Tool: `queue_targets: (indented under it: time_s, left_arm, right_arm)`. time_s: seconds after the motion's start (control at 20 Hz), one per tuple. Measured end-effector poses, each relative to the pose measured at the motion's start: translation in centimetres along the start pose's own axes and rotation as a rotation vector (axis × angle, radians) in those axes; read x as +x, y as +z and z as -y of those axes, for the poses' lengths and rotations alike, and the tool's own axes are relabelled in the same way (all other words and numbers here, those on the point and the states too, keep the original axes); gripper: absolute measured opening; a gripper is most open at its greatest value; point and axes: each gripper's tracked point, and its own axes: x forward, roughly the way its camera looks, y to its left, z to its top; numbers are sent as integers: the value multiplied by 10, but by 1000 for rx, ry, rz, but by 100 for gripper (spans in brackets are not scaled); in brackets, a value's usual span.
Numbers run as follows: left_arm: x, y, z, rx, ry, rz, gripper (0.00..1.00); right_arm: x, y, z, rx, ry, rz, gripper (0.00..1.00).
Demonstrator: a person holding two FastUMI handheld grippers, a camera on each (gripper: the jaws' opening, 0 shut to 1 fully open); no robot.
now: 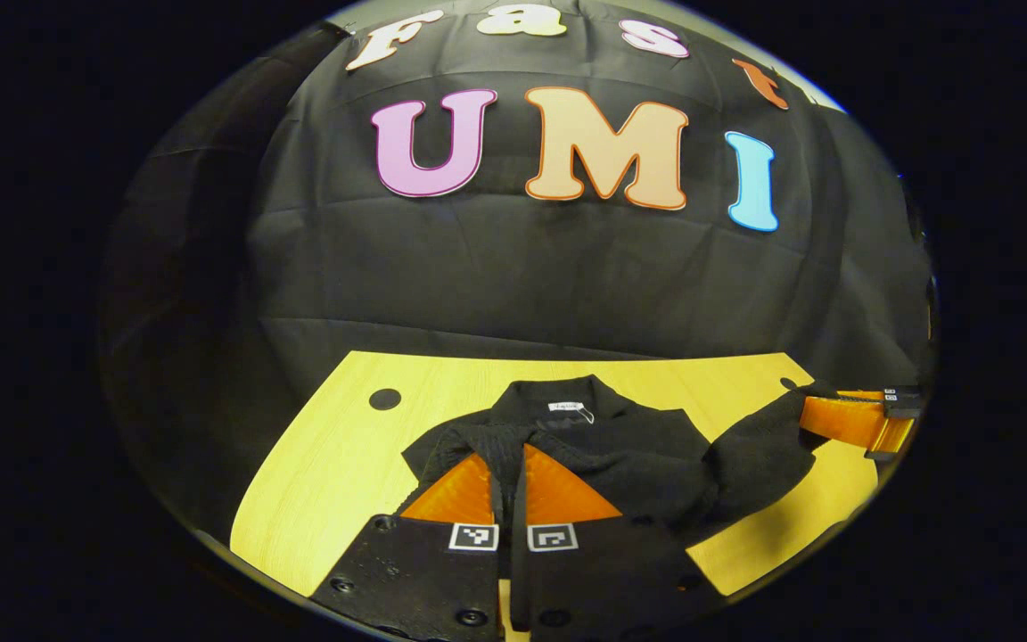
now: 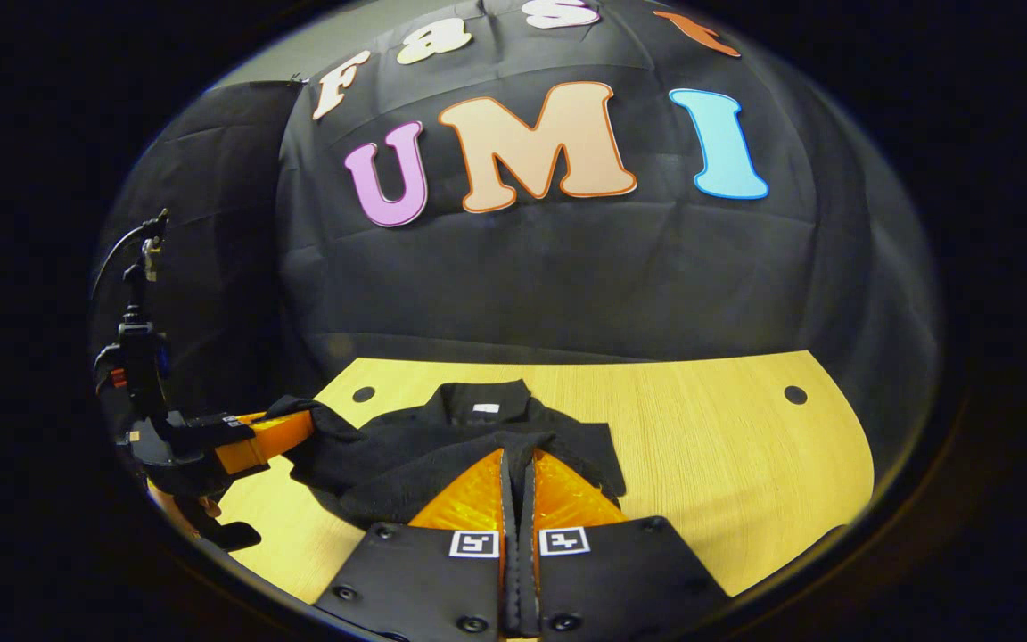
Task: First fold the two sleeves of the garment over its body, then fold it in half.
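The black garment (image 1: 603,446) lies on the yellow desk (image 1: 335,464), collar toward the booth wall. My left hand-held gripper (image 1: 511,468) pinches one sleeve (image 1: 500,455); my right hand-held gripper (image 2: 518,477) pinches the other sleeve (image 2: 442,464), both jaws nearly closed on fabric.

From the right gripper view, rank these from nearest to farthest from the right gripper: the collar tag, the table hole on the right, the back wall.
1. Collar tag, just ahead, centre.
2. Table hole, far right of the table.
3. Back wall, behind the table.
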Motion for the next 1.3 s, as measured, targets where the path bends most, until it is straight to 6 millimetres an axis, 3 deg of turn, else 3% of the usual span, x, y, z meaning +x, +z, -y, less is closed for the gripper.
queue_targets:
  time_s: [0.2,0.35,0.45,0.7,0.9,0.95,1.0,1.05,1.15,1.3]
  left_arm:
    - [41,13,-9,-7,-18,-1,0]
    - [73,12,-14,-22,-25,-13,0]
    - [95,5,-19,-16,-23,-28,0]
    - [134,-20,-21,1,-12,-70,0]
    - [148,-27,-20,-2,-3,-71,0]
    - [150,-27,-21,5,3,-68,0]
    - [152,-24,-24,13,12,-58,1]
    - [154,-18,-29,26,28,-34,13]
    - [155,-6,-36,59,51,12,20]
    - [155,9,-34,83,37,54,20]
  right_arm:
    - [46,25,3,-4,-44,4,2]
    - [82,34,5,-7,-72,-9,2]
    - [106,32,8,-9,-94,-19,2]
    - [158,5,17,0,-126,-82,2]
    - [172,-5,22,45,-140,-98,3]
    - [175,-5,22,65,-130,-96,9]
    - [180,-4,23,82,-122,-90,14]
    - [184,-1,25,97,-131,-83,15]
    - [189,2,27,137,-134,-74,29]
    - [185,9,30,162,-130,-56,29]
